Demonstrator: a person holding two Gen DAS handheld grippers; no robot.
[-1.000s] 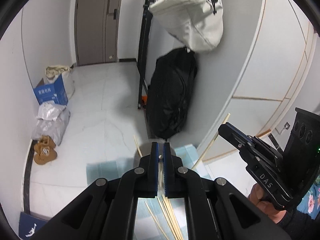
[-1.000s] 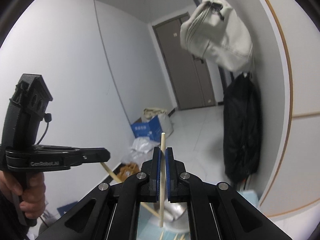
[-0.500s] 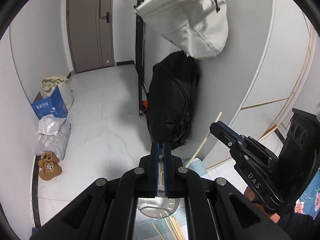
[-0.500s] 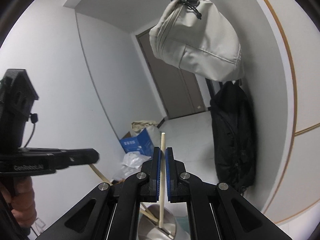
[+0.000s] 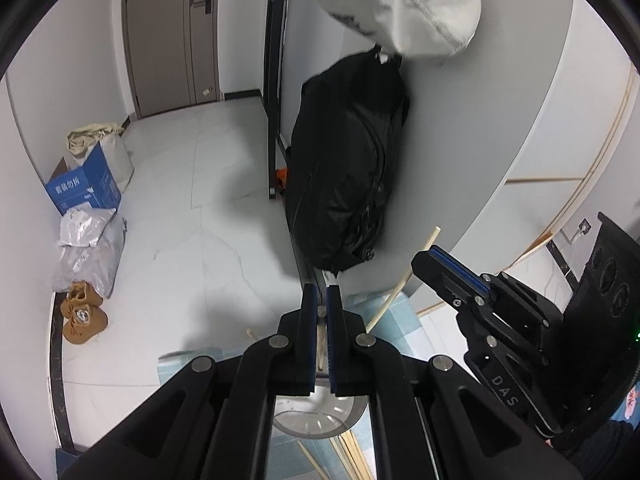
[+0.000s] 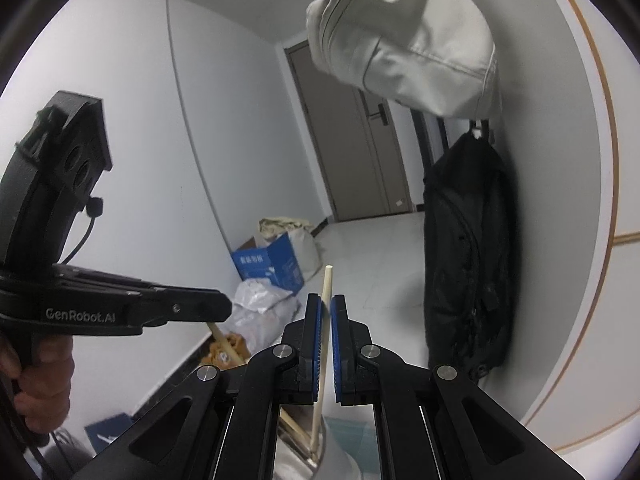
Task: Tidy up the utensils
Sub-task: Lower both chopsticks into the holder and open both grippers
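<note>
Both grippers have dropped closer to the metal cup (image 5: pixel 318 420) since the earlier frame; the cup rim now sits right under the left gripper (image 5: pixel 321 300). That gripper is clenched on a chopstick (image 5: pixel 320 344), which runs down toward the cup. At its 3 o'clock, the right gripper (image 6: pixel 326 312) grasps another chopstick (image 6: pixel 325 320), nearly upright, lower tip inside the cup. Loose chopsticks (image 5: pixel 352 456) lie on the blue mat (image 5: pixel 396 312) at 5 o'clock of the cup
</note>
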